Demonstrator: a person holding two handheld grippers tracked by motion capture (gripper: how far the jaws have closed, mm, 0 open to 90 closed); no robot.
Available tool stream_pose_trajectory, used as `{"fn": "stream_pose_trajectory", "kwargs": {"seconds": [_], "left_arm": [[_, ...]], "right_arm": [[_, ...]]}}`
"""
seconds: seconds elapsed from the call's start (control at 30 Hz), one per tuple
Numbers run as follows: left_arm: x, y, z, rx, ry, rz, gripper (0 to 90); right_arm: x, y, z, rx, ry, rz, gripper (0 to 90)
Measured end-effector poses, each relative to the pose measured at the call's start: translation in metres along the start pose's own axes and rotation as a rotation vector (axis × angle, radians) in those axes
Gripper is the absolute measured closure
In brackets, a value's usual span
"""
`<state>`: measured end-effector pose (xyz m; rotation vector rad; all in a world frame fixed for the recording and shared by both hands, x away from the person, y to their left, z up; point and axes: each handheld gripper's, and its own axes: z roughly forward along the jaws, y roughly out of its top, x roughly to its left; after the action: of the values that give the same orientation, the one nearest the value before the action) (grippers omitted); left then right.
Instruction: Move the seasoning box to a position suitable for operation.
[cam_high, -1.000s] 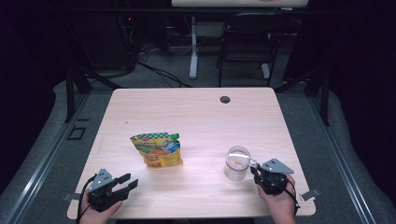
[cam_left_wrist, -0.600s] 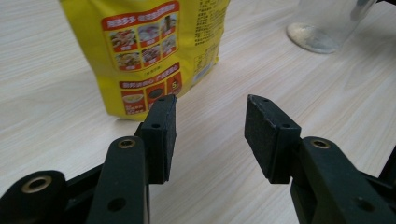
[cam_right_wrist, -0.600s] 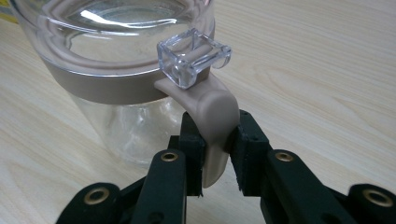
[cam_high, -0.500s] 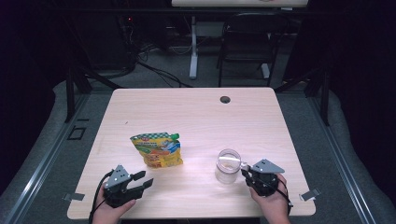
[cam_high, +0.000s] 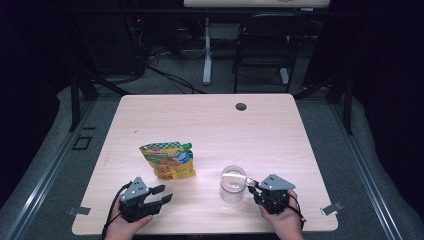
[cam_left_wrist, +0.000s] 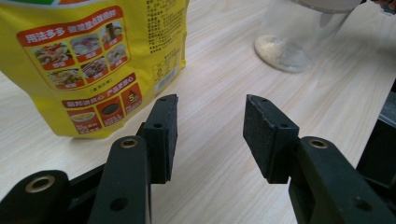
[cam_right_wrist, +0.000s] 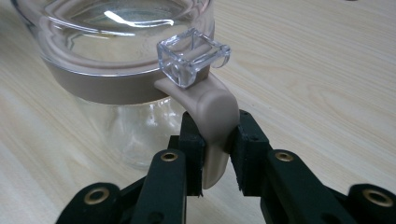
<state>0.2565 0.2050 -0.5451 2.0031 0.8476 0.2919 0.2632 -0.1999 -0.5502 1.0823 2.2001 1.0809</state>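
Shifted leftward across the pale wooden table (cam_high: 210, 125) since a second ago: the clear glass jar with beige lid band (cam_high: 233, 183), dragged by the right gripper (cam_high: 253, 187), whose jaws pinch the jar's beige handle tab (cam_right_wrist: 212, 121). Now closer to the yellow printed stand-up pouch with green cap (cam_high: 167, 159), though apart from it. Moved in as well: the left gripper (cam_high: 162, 195), jaws spread wide and holding nothing, just short of the pouch. Probably a lining-up for pouring pouch contents into the jar. Beyond the table: grey floor, black cables, a dark chair (cam_high: 262, 55), blackness around.
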Motion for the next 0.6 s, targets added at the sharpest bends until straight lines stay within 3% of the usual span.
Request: {"fn": "stream_pose_trajectory", "kwargs": {"seconds": [0.03,0.3,0.5,0.6], "left_arm": [[-0.001,0.0,0.001,0.005,0.004,0.018,55.3],[-0.006,0.0,0.004,0.025,0.016,0.046,55.1],[-0.013,0.002,0.01,0.044,-0.006,0.062,55.8],[-0.02,0.007,0.016,0.038,-0.023,0.069,55.5]], "right_arm": [[0.002,0.0,0.001,-0.002,0.008,-0.003,75.8],[0.018,0.003,0.002,0.0,0.077,-0.064,75.9],[0.015,0.002,0.003,-0.013,0.098,-0.081,76.1],[0.01,0.002,0.004,-0.026,0.087,-0.049,75.0]]}}
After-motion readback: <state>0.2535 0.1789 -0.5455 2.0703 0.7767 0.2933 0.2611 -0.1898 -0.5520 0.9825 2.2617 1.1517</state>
